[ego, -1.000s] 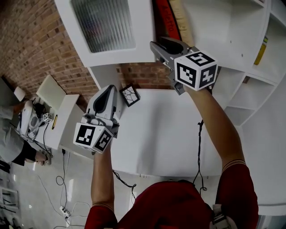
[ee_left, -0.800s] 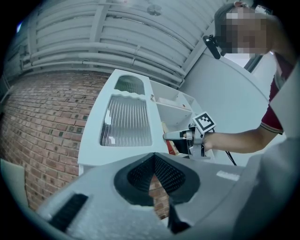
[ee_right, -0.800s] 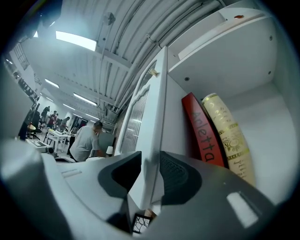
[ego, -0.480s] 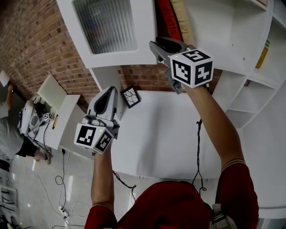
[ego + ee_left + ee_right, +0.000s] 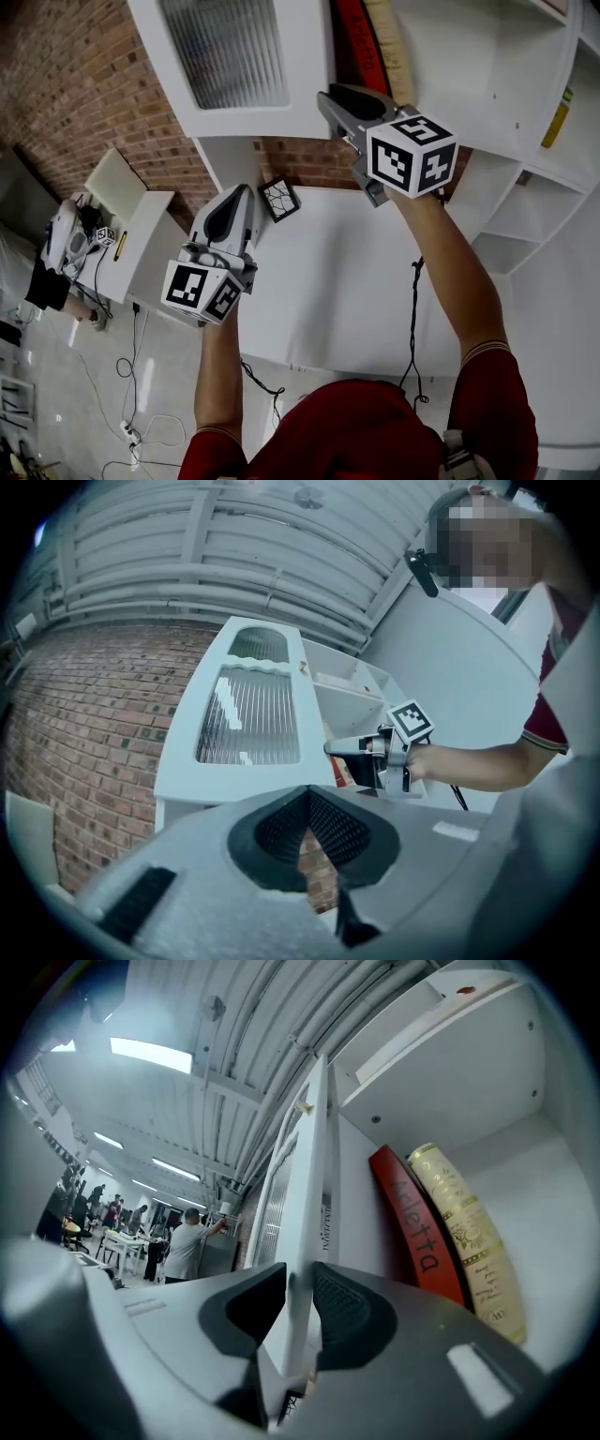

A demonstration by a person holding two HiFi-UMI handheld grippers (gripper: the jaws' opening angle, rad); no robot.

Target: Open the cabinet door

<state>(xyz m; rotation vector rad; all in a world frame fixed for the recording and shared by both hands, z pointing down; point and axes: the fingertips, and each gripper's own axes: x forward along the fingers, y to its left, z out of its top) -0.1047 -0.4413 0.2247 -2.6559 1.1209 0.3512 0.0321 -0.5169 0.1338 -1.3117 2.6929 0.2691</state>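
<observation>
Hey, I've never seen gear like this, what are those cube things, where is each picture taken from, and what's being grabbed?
No robot here: a person holds a two-jaw gripper in each hand, and the patterned cubes are part of them. One picture looks down from a head camera; the other two look along each gripper's jaws. The right gripper has just been closing its jaws on the edge of the white cabinet door, near a red book inside the cabinet. The left gripper is shut and empty. On the white table sits a small patterned tile.

The cabinet door (image 5: 234, 56) runs off the head view's top.
</observation>
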